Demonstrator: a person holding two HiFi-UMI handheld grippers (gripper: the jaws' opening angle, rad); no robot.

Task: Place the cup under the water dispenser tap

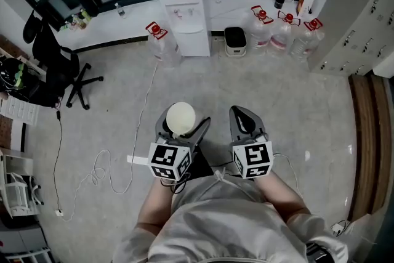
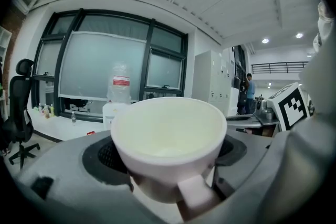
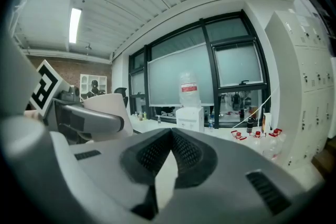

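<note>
Left gripper pinches the white cup; right gripper pressed together, empty; keep it level heading for the water dispenser, top centre.

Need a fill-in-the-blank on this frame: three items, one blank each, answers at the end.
1. The white cup sits between the jaws of the ____ gripper.
2. The right gripper is shut, and between its jaws there is ____.
3. The water dispenser stands far across the floor by the window, with a large clear ____ upended on top.

Missing words: left; nothing; bottle
</note>
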